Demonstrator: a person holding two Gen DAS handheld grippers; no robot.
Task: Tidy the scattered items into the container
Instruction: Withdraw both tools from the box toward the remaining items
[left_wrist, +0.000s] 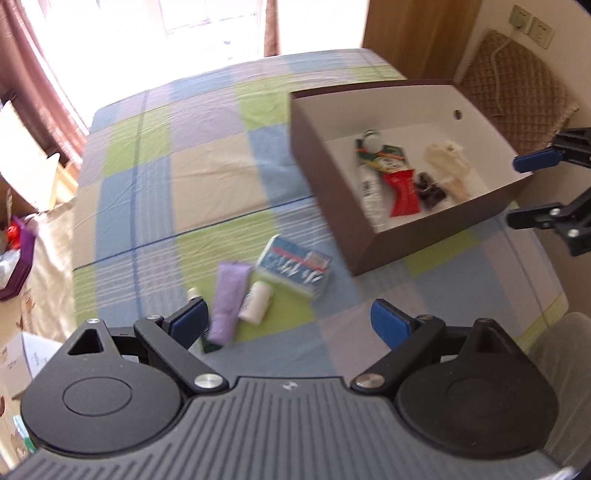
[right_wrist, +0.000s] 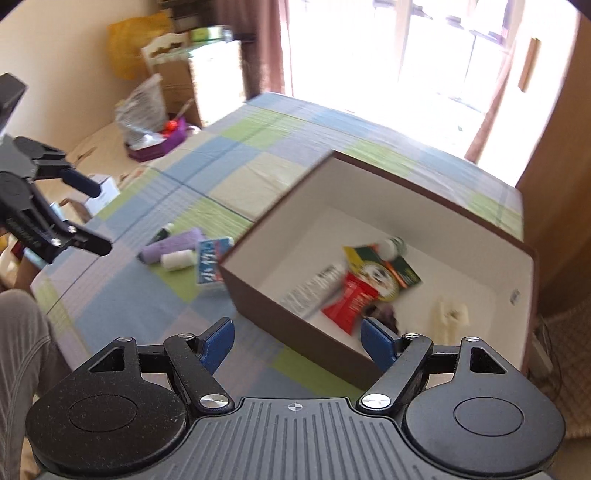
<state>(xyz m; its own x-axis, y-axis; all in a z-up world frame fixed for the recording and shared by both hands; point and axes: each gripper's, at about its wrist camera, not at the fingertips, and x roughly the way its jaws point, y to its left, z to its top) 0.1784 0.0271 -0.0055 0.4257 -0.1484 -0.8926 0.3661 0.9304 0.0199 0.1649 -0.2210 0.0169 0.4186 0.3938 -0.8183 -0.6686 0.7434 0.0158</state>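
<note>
left gripper (left_wrist: 290, 323) open, purple tube (left_wrist: 229, 299) beside; box (left_wrist: 369, 254)

Blown-out window (left_wrist: 207, 22) glare, perhaps motion blur

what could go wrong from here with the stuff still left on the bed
1. The purple tube, small white bottle and blue-and-white box lie touching, so the open left gripper may nudge or pinch a neighbour while closing on one.
2. A dark little bottle is partly hidden behind a left fingertip and could be missed.
3. The brown container has tall walls; a low carry could clip its rim.
</note>
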